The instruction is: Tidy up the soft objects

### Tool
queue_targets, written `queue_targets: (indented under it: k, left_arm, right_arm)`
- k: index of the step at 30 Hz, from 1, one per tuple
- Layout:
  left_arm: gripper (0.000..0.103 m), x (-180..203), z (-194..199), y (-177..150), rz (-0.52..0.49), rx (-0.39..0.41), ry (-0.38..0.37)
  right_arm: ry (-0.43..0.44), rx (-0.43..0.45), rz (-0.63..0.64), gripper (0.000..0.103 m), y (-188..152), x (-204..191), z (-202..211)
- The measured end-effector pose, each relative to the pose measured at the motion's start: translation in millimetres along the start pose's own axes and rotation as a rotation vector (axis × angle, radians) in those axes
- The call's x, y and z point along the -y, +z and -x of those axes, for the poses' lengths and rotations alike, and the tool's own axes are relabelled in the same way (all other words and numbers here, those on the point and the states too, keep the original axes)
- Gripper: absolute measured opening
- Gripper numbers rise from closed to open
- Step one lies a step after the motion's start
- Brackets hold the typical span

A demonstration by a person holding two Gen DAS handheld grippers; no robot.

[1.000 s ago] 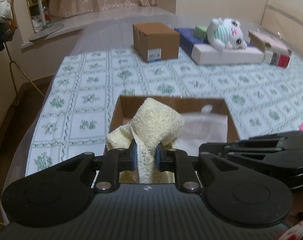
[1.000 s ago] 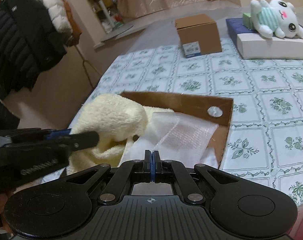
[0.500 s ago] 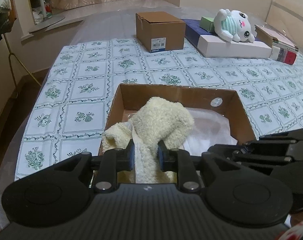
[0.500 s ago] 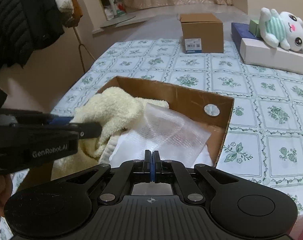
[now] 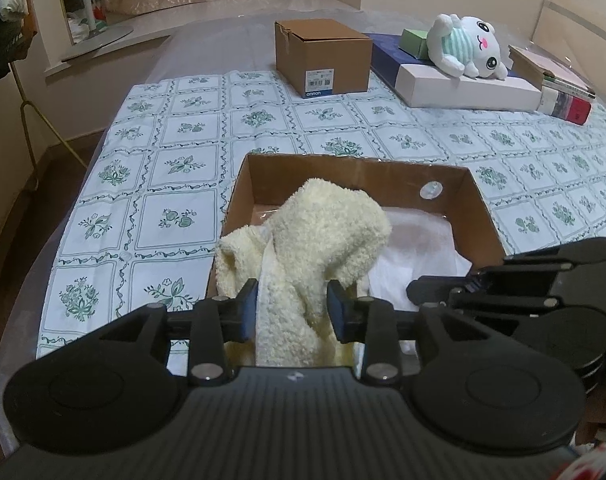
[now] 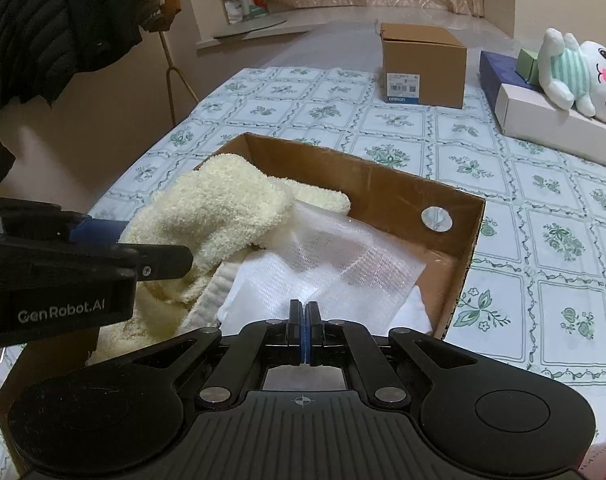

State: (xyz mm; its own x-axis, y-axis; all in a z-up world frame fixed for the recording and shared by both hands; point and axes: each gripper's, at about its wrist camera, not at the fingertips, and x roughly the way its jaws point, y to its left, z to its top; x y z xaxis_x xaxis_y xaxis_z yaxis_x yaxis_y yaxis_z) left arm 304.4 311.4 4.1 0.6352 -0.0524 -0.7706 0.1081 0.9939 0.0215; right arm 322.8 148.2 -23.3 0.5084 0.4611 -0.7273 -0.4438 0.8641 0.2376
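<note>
Two soft things are seen in the open cardboard box (image 5: 459, 196): a cream towel (image 5: 323, 236) heaped at its left side and a white mesh cloth (image 6: 335, 264) beside it. The left claw (image 5: 293, 310) has just been opening; its jaws stand partly apart with the towel between them, seemingly released. The right claw (image 6: 305, 330) is pinched shut, apparently on the cloth's near edge. The towel's placement is judged nearly done. A plush toy (image 5: 463, 46) is left well apart on the table (image 5: 183, 152).
</note>
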Motion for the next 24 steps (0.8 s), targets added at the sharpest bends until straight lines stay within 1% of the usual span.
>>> queue_targets:
  k: [4,5,6,7,8,9,10,13,14,18,24]
  left_arm:
    - [0.04,0.8,5.2,-1.7,-0.001,-0.001,0.006]
    - [0.044,0.5,6.7,-2.1,-0.001,-0.001,0.008]
    - [0.048,0.1,8.6,-2.5,0.001,-0.003,0.012]
    - [0.053,0.1,10.3,-2.5,0.001,-0.004,0.016]
    - [0.055,0.3,12.0,-2.5,0.0,-0.004,0.018]
    - [0.056,0.4,14.2,-2.4,-0.001,-0.003,0.026]
    - [0.057,0.1,16.2,-2.3,-0.002,-0.003,0.03]
    - [0.065,-1.0,23.9,-2.1,0.003,0.004,0.036]
    - [0.067,-1.1,26.6,-2.1,0.002,0.007,0.041]
    - [0.068,-1.9,37.1,-2.0,0.001,0.016,0.052]
    - [0.069,-6.0,47.9,-6.0,0.012,0.027,0.059]
  right_arm:
    - [0.013,0.025,-0.003,0.001,1.2,-0.4,9.4]
    - [0.017,0.033,-0.003,0.002,1.7,-0.5,12.5]
    - [0.019,0.038,-0.001,0.005,1.9,-1.2,15.3]
    - [0.022,0.044,0.003,0.016,2.4,-1.8,17.9]
    - [0.022,0.051,0.007,0.025,2.4,-2.0,20.7]
    - [0.019,0.056,0.007,0.04,2.2,-2.1,23.1]
    - [0.012,0.059,0.003,0.045,2.1,-1.2,25.1]
    - [0.031,0.06,-0.007,0.048,1.8,1.1,32.0]
    - [0.033,0.065,-0.004,0.049,1.5,0.7,35.5]
    - [0.043,0.083,0.004,0.052,0.9,0.5,48.1]
    - [0.043,0.1,0.001,0.052,1.8,4.2,57.5]
